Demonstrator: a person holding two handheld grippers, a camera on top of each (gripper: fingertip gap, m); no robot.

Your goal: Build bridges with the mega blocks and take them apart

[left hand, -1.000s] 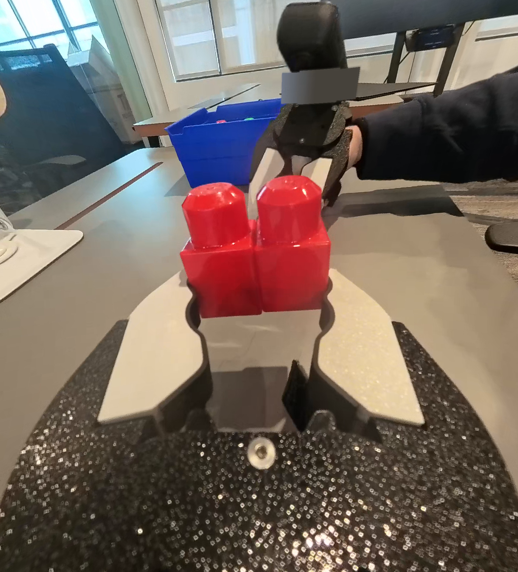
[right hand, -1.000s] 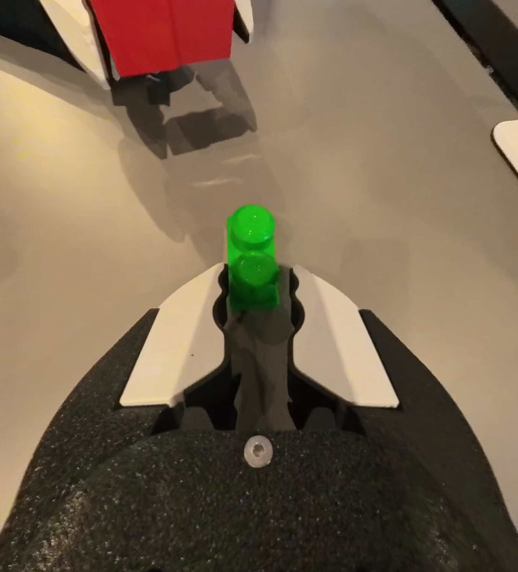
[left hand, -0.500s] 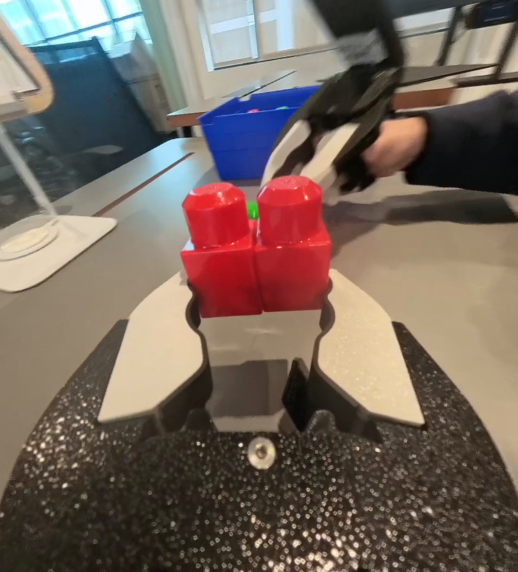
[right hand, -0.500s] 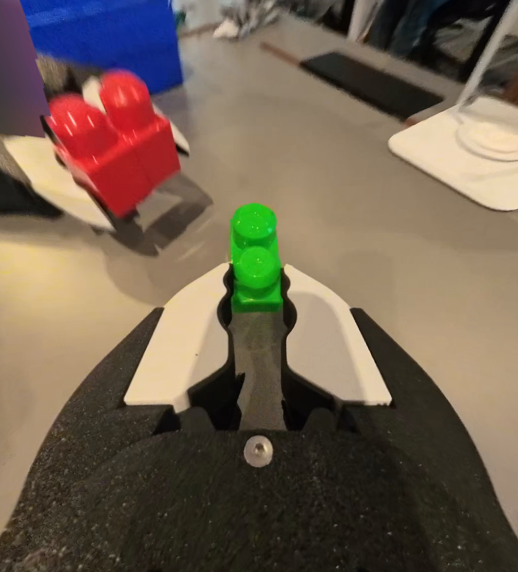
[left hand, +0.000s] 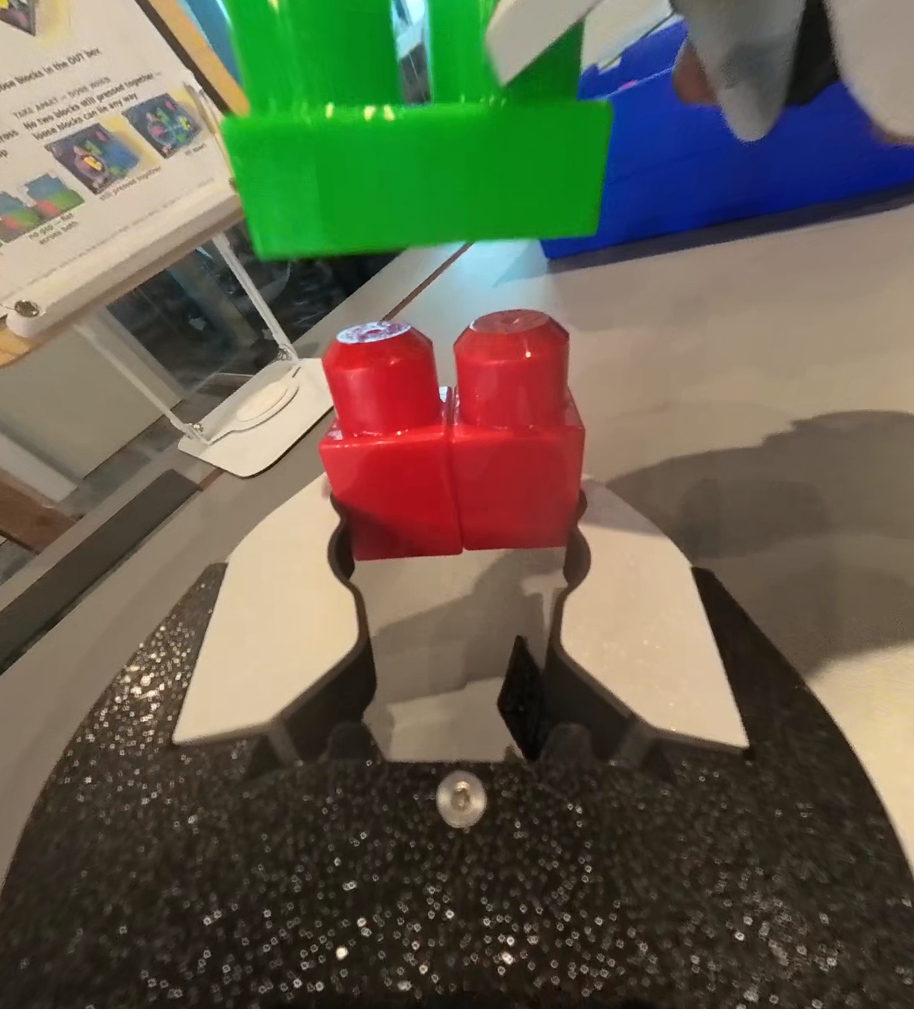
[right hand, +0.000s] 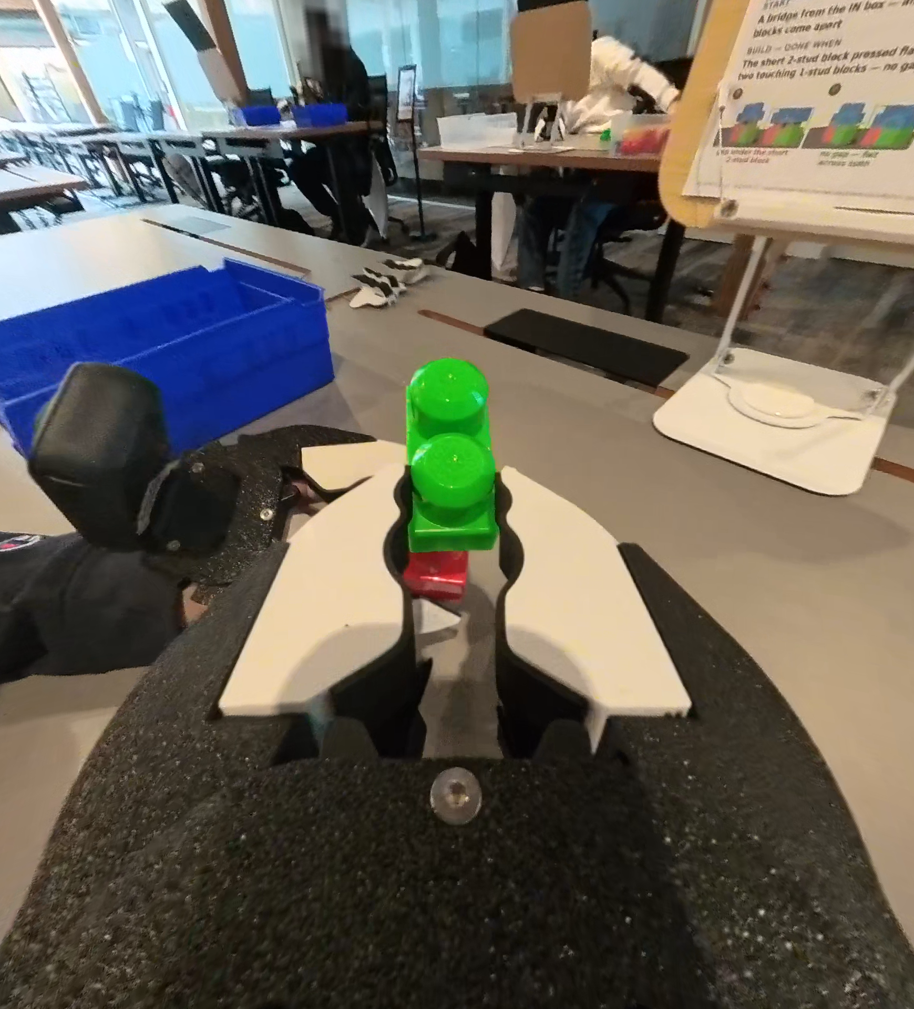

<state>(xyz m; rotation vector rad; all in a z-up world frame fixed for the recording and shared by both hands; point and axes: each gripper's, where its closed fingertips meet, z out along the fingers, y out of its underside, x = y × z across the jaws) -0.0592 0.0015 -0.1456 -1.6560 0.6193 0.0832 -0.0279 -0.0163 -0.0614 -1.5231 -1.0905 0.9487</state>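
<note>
Green block (left hand: 416, 169) above red blocks (left hand: 452, 480)

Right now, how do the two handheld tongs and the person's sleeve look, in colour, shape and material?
Both tongs have a black, glittery, grainy body with a silver screw in the middle and two flat, pale grey-white fingers with wavy inner edges. The left tongs carry a black rounded block on top. The sleeve is dark, with a small round emblem.

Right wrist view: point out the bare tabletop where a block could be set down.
Free: the grey table between the green block and the white stand base. Crowded: the left side, where the left gripper and a dark sleeve sit before the blue bin.
</note>
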